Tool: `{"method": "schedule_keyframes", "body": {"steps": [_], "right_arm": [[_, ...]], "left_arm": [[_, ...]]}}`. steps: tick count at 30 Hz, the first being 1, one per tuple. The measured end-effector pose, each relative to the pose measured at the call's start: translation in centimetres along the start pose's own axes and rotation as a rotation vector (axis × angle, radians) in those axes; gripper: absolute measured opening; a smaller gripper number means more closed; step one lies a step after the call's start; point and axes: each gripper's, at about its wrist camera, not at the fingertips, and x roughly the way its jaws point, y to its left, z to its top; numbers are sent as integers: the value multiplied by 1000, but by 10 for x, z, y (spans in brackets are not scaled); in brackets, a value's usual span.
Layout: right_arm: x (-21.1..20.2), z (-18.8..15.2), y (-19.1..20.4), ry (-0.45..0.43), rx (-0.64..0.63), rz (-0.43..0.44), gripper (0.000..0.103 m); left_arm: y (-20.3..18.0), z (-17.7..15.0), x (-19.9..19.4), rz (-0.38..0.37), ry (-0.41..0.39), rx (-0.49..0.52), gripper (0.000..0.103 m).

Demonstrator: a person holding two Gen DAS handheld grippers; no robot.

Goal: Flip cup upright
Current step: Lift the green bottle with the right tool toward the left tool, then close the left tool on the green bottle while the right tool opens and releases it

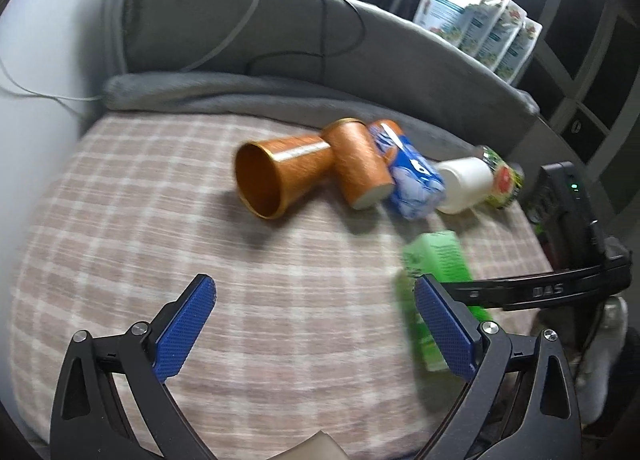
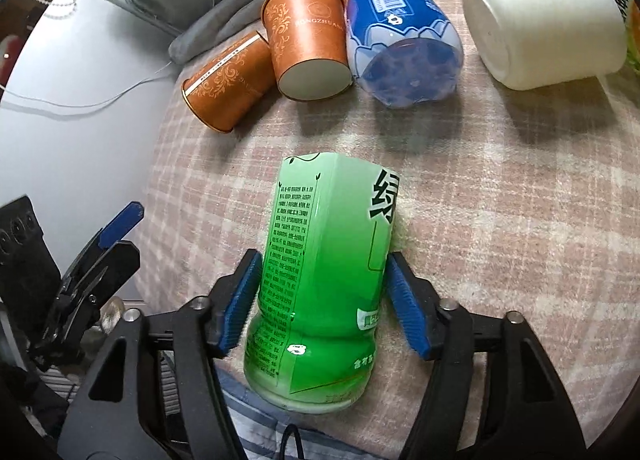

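Note:
Two orange paper cups lie on their sides on the checked blanket. One cup (image 1: 276,179) points its open mouth toward me; it also shows in the right wrist view (image 2: 226,83). The second cup (image 1: 360,163) shows its white base (image 2: 310,55). A white cup (image 1: 464,183) lies on its side further right (image 2: 544,25). My left gripper (image 1: 316,324) is open and empty, short of the cups. My right gripper (image 2: 324,300) has its pads (image 2: 240,300) against both sides of a green bottle (image 2: 324,260) lying on the blanket.
A blue-labelled bottle (image 2: 396,31) lies between the orange cup and the white cup. A green-labelled bottle (image 1: 504,179) lies beyond the white cup. A grey cushion edge (image 1: 280,91) with cables runs behind. Pouches (image 1: 476,15) stand on the ledge.

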Motion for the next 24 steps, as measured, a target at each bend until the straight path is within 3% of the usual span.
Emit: {"method": "schedule_keyframes", "body": {"steps": [3,8,15,18,24], "right_arm": [[-10,-3,-1,-41,-14,2,78],[-53,-23,-17,-165,-9,-1,78],[-111,-62,-42,-398,39,-151,78],[-126,-70,-59,-446,72,-195,78],[-142,-86,-81,-491,150,-203,78]], "left_arm": [[-6,2,7,-44,39,-5,92],[-12,8,22,-114,109,-37,92],[-38,17,47,-240,206,-55,91],[-46,20,61,-274,244,-78,91],[-51,23,90,-315,321,-134,90]]}}
